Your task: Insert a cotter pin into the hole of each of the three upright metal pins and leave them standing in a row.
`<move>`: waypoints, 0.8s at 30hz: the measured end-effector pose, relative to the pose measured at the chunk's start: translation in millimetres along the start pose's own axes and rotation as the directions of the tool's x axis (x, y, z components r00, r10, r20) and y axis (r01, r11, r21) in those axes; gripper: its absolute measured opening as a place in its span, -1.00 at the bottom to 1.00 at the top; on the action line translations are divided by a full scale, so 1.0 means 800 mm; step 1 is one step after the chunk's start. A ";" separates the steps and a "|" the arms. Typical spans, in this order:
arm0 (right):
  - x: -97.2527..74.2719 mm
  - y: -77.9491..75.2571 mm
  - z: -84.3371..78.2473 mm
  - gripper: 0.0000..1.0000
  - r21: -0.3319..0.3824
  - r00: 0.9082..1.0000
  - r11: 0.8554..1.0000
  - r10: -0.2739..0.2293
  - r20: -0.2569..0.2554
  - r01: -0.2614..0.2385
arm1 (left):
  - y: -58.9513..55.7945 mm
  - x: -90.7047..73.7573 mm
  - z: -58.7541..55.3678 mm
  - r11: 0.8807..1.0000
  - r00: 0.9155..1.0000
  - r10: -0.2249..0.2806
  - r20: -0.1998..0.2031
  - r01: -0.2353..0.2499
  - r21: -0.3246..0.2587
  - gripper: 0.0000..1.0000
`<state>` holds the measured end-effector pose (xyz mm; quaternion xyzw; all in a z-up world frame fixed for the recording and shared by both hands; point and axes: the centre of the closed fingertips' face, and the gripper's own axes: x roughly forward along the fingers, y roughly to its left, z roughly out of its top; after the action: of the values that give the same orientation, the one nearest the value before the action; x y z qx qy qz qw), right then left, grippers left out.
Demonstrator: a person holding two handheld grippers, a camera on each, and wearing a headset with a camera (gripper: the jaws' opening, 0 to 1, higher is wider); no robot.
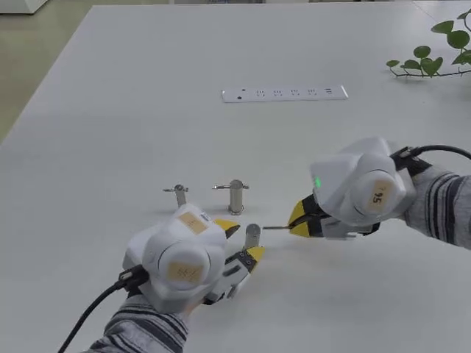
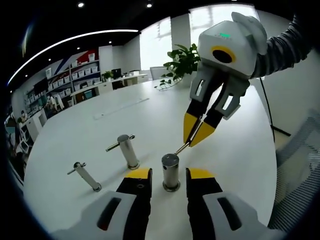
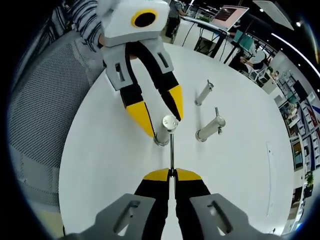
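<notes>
Three upright metal pins stand on the white table. The small pin (image 1: 180, 194) and the thicker pin (image 1: 235, 195) each carry a cotter pin crosswise near the top. The third pin (image 1: 252, 235) (image 2: 170, 171) stands between the jaws of my left gripper (image 1: 241, 240) (image 2: 169, 173), which is open, with table showing on both sides of the pin. My right gripper (image 1: 298, 220) (image 3: 172, 174) is shut on a thin cotter pin (image 1: 276, 227) (image 3: 171, 150). Its free end points at the top of the third pin (image 3: 167, 125) and reaches its side; whether it is in the hole I cannot tell.
A white power strip (image 1: 285, 93) lies flat farther back on the table. A leafy plant (image 1: 441, 51) reaches in at the far right edge. Cables trail from both grippers toward the person's striped sleeves.
</notes>
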<state>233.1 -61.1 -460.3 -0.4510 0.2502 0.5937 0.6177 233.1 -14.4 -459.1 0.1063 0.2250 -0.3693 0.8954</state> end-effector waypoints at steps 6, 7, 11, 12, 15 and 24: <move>0.003 0.001 0.001 -1.00 -0.011 1.000 1.000 0.008 0.002 -0.008 | 0.003 0.009 -0.012 1.000 0.999 0.017 -0.037 -0.017 -0.013 -0.61; 0.004 0.000 0.001 -1.00 -0.016 1.000 1.000 0.006 0.002 -0.006 | 0.003 0.010 -0.013 1.000 0.999 0.017 -0.042 -0.018 -0.022 -0.64; 0.003 -0.001 0.003 -1.00 -0.017 1.000 1.000 0.009 0.006 -0.009 | 0.003 0.012 -0.014 0.999 0.999 0.022 -0.045 -0.023 -0.030 -0.67; 0.003 -0.001 0.004 -1.00 -0.017 1.000 1.000 0.008 0.009 -0.008 | 0.003 0.013 -0.013 0.999 0.999 0.022 -0.045 -0.024 -0.034 -0.68; 0.002 -0.001 0.006 -1.00 -0.024 1.000 1.000 0.008 0.012 -0.008 | 0.003 0.015 -0.012 0.999 0.999 0.021 -0.042 -0.023 -0.049 -0.70; -0.001 -0.002 0.009 -1.00 -0.041 1.000 0.999 0.004 0.003 -0.004 | 0.000 0.020 -0.014 0.998 0.999 0.014 -0.044 -0.017 -0.065 -0.77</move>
<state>233.1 -55.1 -455.4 -0.4620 0.2380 0.6008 0.6074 239.7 -20.0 -476.5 0.0867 0.2555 -0.3522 0.8962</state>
